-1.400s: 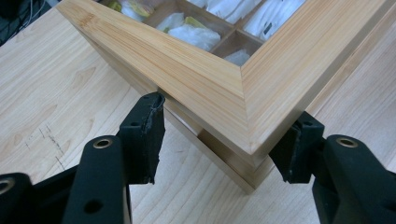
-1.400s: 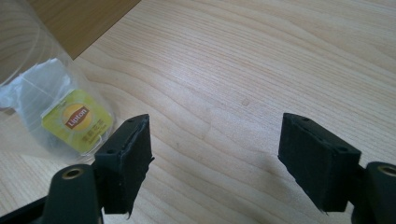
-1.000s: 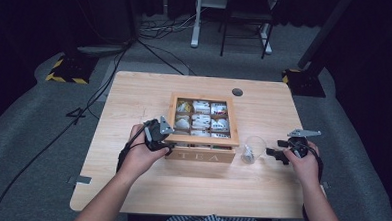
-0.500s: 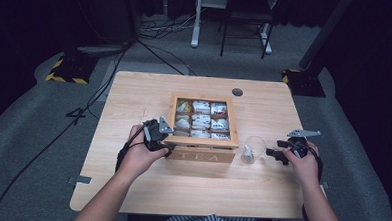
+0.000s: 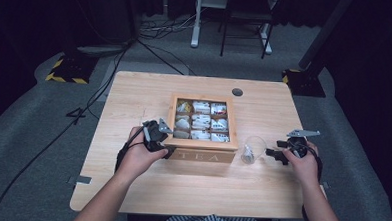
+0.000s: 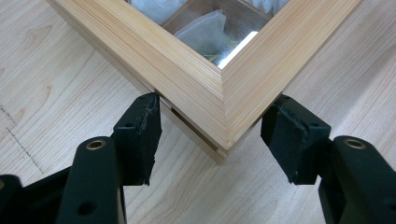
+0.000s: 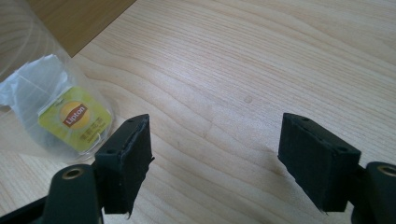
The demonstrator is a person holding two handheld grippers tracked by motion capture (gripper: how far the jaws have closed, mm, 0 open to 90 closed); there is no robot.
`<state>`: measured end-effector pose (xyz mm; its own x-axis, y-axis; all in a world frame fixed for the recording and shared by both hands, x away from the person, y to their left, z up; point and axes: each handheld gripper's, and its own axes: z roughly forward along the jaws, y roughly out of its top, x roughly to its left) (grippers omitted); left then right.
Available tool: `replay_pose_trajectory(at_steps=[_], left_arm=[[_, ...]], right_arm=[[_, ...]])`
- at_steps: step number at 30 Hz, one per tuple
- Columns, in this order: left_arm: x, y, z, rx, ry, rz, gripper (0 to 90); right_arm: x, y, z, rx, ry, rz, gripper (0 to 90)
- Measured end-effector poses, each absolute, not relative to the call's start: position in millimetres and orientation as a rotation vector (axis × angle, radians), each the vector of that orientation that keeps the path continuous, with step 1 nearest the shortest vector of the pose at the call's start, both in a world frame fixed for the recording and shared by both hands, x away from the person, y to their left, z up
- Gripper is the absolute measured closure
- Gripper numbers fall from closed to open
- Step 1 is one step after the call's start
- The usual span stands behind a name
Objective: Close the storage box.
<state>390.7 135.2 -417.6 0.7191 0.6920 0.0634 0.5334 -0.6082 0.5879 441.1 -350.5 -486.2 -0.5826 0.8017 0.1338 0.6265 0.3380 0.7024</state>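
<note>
Pale wood table (image 5: 134,103) on grey carpet (image 5: 43,114), dark room, perhaps a chair (image 5: 245,17); left gripper (image 6: 219,126) astride the box (image 6: 196,79) corner, grip unclear; right gripper (image 7: 215,154) open.

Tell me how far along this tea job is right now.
Done: one Lipton tea bag sits in the clear glass. In hand: the left tool straddles the near corner of the wooden tea box, its glass-paned lid down; the right tool stands open beside the glass. Left: probably just letting go.
</note>
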Motion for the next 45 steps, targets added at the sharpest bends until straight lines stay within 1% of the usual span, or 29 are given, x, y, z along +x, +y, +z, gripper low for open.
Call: replay_pose_trajectory(at_steps=[4, 8, 16, 18, 21, 24, 27, 32, 36, 40, 45], left_arm=[[390, 135, -420, 2.379, 0.952, 0.36, 38.4], [389, 134, -422, 2.405, 0.941, 0.36, 36.2], [388, 135, -425, 2.374, 0.939, 0.358, 34.7], [387, 137, -423, 2.354, 0.933, 0.354, 32.5], [384, 142, -417, 2.312, 0.9, 0.34, 32.0], [380, 148, -411, 2.263, 0.888, 0.332, 28.7], [378, 155, -406, 2.224, 0.877, 0.365, 26.1], [373, 175, -402, 2.174, 0.908, 0.437, 22.7], [369, 198, -400, 2.131, 0.969, 0.493, 21.7], [368, 218, -400, 2.123, 1.001, 0.535, 20.0], [374, 238, -406, 2.099, 1.062, 0.583, 17.5]], right_arm=[[442, -350, -487, 1.292, 2.372, 1.082, 26.2], [443, -349, -487, 1.288, 2.375, 1.086, 26.1], [445, -347, -487, 1.291, 2.378, 1.089, 26.1], [446, -347, -487, 1.287, 2.382, 1.088, 26.1], [447, -347, -487, 1.288, 2.38, 1.088, 26.1], [448, -347, -488, 1.288, 2.378, 1.093, 26.1], [450, -347, -488, 1.284, 2.383, 1.09, 26.0], [458, -344, -488, 1.284, 2.379, 1.095, 26.0], [463, -340, -488, 1.272, 2.381, 1.092, 25.9], [467, -339, -488, 1.268, 2.375, 1.087, 25.9], [469, -341, -491, 1.284, 2.363, 1.074, 25.6]])
